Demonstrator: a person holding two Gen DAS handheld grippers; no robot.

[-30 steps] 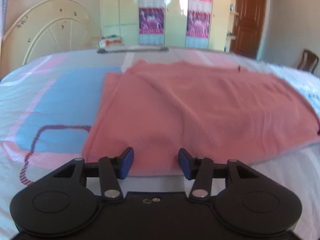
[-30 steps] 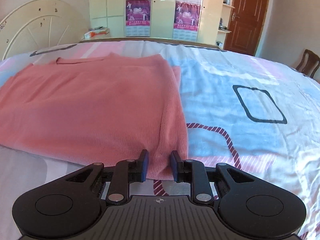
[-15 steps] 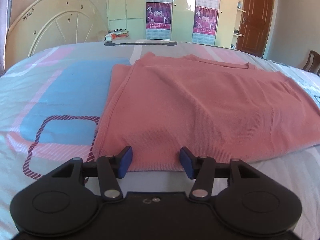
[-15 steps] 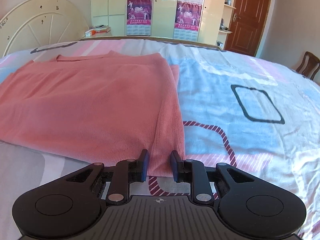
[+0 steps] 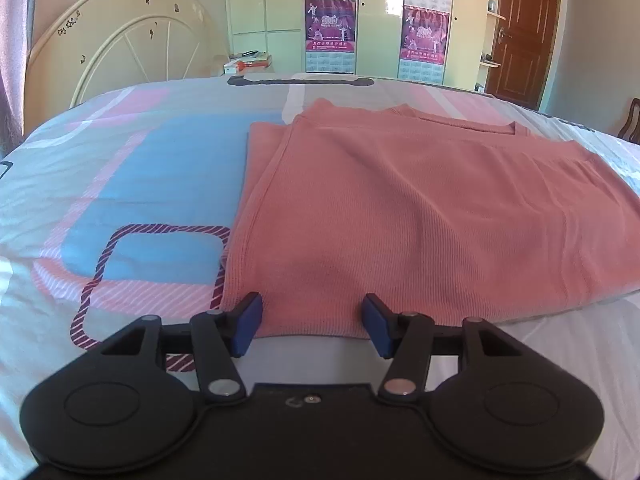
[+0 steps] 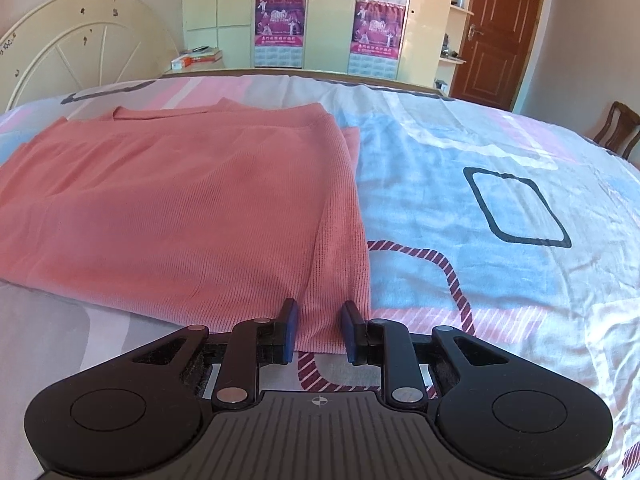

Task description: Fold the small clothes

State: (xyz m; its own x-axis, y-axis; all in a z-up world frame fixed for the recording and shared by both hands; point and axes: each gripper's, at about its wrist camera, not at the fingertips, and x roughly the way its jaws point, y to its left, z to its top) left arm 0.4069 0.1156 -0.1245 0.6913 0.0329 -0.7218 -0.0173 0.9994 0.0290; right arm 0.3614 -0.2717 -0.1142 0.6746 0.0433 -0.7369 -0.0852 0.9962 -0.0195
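Right now your left gripper [image 5: 312,326] is sitting with its jaws spread wide, the blue pads [image 5: 249,322] flanking the near hem of the pink top [image 5: 400,216] at its left corner. Nothing is being pinched there; the hem is lying loose between the two pads. Your right gripper [image 6: 318,330] is hovering at the opposite near corner with a narrower gap, its pads [image 6: 290,330] standing either side of the top's [image 6: 192,216] right edge strip. The fabric is running down between them, but the pads are not pressing together on it, so that one is reading as released too.

Moving outward, the top is lying flat on the bedsheet [image 5: 132,184], folded lengthwise, with an under layer peeking out along each long side and the neckline at the far end. The sheet [image 6: 500,184] is showing blue, pink and white blocks with striped maroon loops just beside both corners you are working at.

Farther back, a cream headboard [image 5: 120,52] is standing at the left, a wardrobe with purple posters [image 5: 330,20] is facing you, and a brown door [image 6: 498,28] is closing off the right.
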